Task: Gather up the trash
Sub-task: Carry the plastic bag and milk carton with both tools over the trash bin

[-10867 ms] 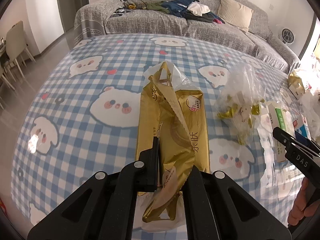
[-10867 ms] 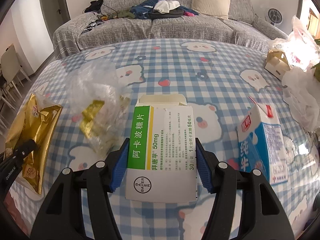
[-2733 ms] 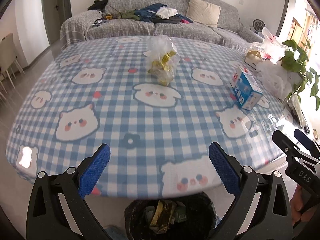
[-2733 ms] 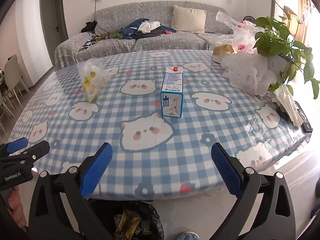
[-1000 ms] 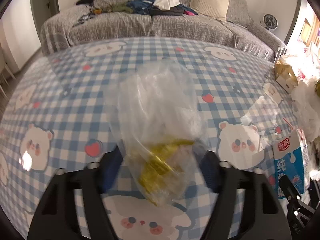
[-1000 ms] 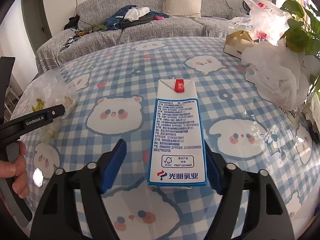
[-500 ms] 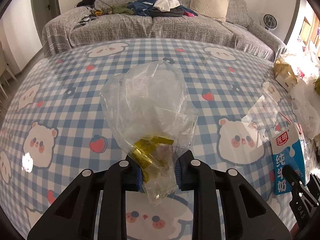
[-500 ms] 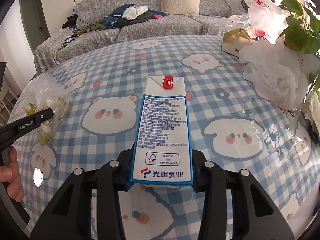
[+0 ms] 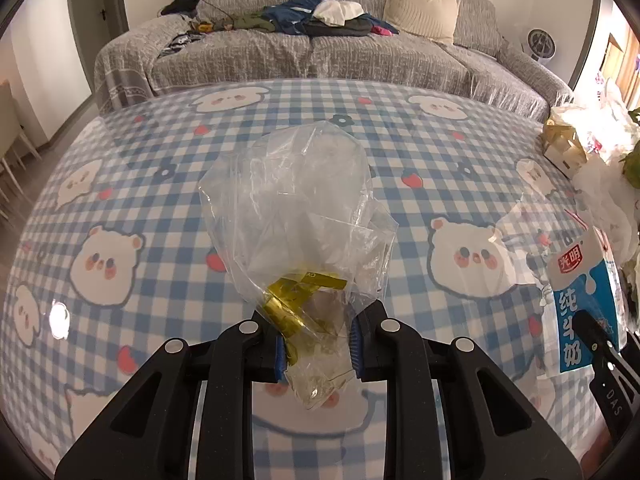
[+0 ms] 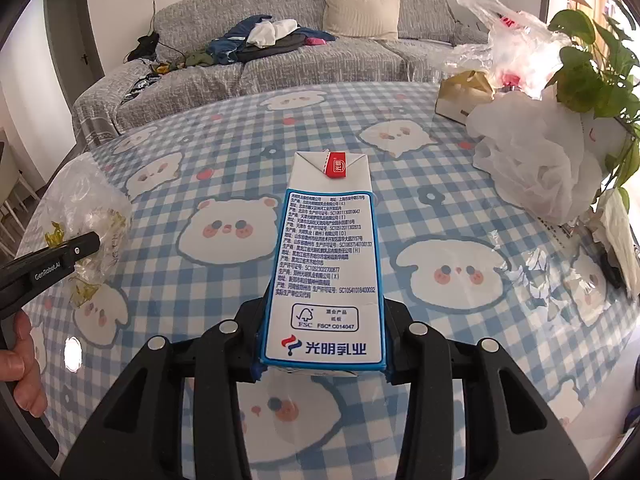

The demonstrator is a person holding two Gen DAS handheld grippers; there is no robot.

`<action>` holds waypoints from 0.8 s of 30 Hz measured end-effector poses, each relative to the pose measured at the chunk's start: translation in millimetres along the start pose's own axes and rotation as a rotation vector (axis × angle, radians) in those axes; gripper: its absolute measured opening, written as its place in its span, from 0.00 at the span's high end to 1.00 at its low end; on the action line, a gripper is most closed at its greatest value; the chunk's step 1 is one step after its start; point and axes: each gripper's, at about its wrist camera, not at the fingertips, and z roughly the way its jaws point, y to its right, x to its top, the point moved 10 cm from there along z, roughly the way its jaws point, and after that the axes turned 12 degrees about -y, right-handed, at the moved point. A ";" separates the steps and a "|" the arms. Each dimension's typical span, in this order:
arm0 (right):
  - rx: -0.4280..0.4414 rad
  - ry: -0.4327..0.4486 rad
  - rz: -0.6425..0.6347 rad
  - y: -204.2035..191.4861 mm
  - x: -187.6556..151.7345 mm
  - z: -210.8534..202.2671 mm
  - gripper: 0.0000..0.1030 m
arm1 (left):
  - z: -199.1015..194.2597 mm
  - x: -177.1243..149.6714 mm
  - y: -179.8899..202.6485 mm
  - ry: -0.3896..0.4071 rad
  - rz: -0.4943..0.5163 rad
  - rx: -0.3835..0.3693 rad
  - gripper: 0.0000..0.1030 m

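Note:
My left gripper (image 9: 317, 346) is shut on the lower end of a clear plastic bag (image 9: 296, 216) with gold wrappers inside; the bag stands up over the table. My right gripper (image 10: 322, 354) is shut on the base of a blue and white milk carton (image 10: 326, 256). The carton also shows at the right edge of the left wrist view (image 9: 582, 300), with the right gripper's finger in front of it. The bag shows at the left of the right wrist view (image 10: 86, 216), held by the left gripper's finger (image 10: 52, 264).
The round table has a blue checked cloth with bear faces (image 9: 160, 184). White plastic bags (image 10: 536, 168), a small gold box (image 10: 464, 92) and a potted plant (image 10: 596, 40) crowd its right side. A grey sofa with clothes (image 9: 320, 40) stands behind.
Both grippers have closed further and grip firmly: the left on the plastic bag, the right on the milk carton. Both items look slightly lifted and closer to the cameras.

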 end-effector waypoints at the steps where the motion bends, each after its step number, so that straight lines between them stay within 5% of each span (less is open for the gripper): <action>1: 0.000 0.001 -0.001 -0.7 -1.0 -2.1 0.62 | -2.4 -1.6 0.3 0.001 0.001 0.002 0.78; 24: -0.003 0.035 -0.065 -24.4 -53.9 -55.2 0.62 | -52.6 -83.6 -15.0 0.000 -0.017 -0.007 0.78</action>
